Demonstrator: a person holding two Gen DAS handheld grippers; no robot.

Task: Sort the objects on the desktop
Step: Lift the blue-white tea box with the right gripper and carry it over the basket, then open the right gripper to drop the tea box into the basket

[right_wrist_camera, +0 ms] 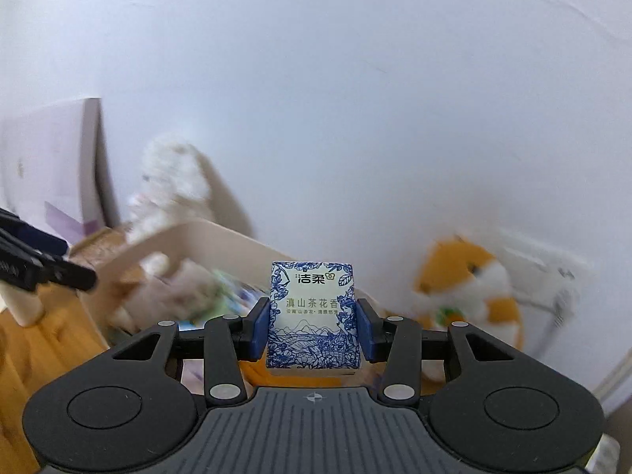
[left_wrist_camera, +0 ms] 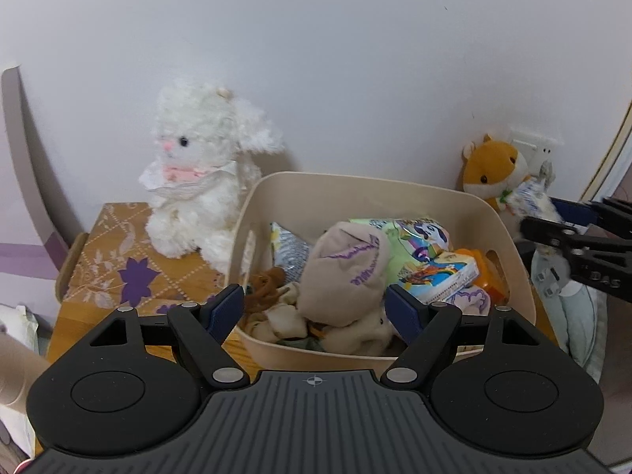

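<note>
A beige plastic bin point(left_wrist_camera: 509, 233) stands on the wooden desk, filled with a beige plush point(left_wrist_camera: 343, 272), snack packets point(left_wrist_camera: 426, 252) and other small items. My left gripper point(left_wrist_camera: 314, 310) is open and empty, hovering over the bin's near rim. My right gripper point(right_wrist_camera: 314, 324) is shut on a blue-and-white tissue pack point(right_wrist_camera: 312, 312), held in the air to the right of the bin point(right_wrist_camera: 177, 237). In the left wrist view the right gripper point(left_wrist_camera: 549, 233) shows at the far right with the pack point(left_wrist_camera: 529, 197).
A white plush lamb point(left_wrist_camera: 201, 173) sits left of the bin on a patterned box point(left_wrist_camera: 114, 256). An orange hamster plush point(left_wrist_camera: 493, 166) leans on the wall at the right, also in the right wrist view point(right_wrist_camera: 470, 288). A wall socket point(left_wrist_camera: 533, 146) is behind it.
</note>
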